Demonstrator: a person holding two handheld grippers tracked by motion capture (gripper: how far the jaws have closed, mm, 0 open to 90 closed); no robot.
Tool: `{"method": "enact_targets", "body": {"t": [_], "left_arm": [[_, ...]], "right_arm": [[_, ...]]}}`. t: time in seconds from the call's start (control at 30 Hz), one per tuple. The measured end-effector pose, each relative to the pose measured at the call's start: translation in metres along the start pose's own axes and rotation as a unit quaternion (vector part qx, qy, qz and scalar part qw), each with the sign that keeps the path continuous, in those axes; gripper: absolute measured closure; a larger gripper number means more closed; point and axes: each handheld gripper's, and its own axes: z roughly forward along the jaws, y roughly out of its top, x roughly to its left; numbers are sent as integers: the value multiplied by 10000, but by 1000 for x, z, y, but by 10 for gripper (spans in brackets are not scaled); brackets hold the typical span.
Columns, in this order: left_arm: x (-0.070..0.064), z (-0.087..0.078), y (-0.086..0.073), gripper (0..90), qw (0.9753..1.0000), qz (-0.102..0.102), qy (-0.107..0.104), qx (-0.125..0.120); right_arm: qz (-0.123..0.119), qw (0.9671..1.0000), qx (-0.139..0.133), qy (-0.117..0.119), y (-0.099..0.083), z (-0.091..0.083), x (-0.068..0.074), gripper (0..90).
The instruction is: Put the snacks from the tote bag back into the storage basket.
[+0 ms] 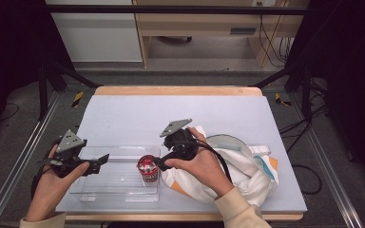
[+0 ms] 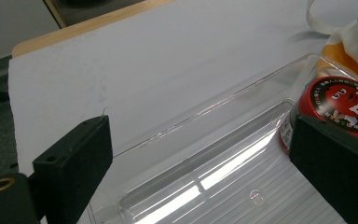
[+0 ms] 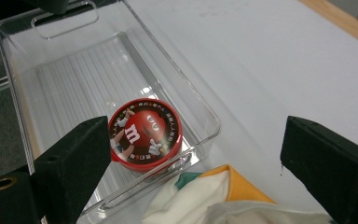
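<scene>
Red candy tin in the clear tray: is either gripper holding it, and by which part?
Nothing is held. The red candy tin sits in the clear tray; the right gripper and the left gripper are open, jaws spread.

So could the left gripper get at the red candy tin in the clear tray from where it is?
Probably yes: the left gripper is open at the clear tray, facing the red candy tin with nothing between.

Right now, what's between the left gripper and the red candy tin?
Just the bare ribbed floor of the clear tray. In the high view the left gripper sits at the tray's left end and the red candy tin stands at its right end.
</scene>
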Motion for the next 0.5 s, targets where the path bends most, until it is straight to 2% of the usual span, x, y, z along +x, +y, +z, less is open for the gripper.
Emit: {"method": "enact_targets", "body": {"t": [0.27, 0.5], "left_arm": [[-5, -3, 4, 61, 9998, 9, 25, -209], [-9, -4, 7, 57, 9996, 53, 14, -263]], "right_arm": [[154, 9989, -328, -282, -6, -28, -9, 75], [324, 9956, -615, -627, -18, -61, -21, 66]]}}
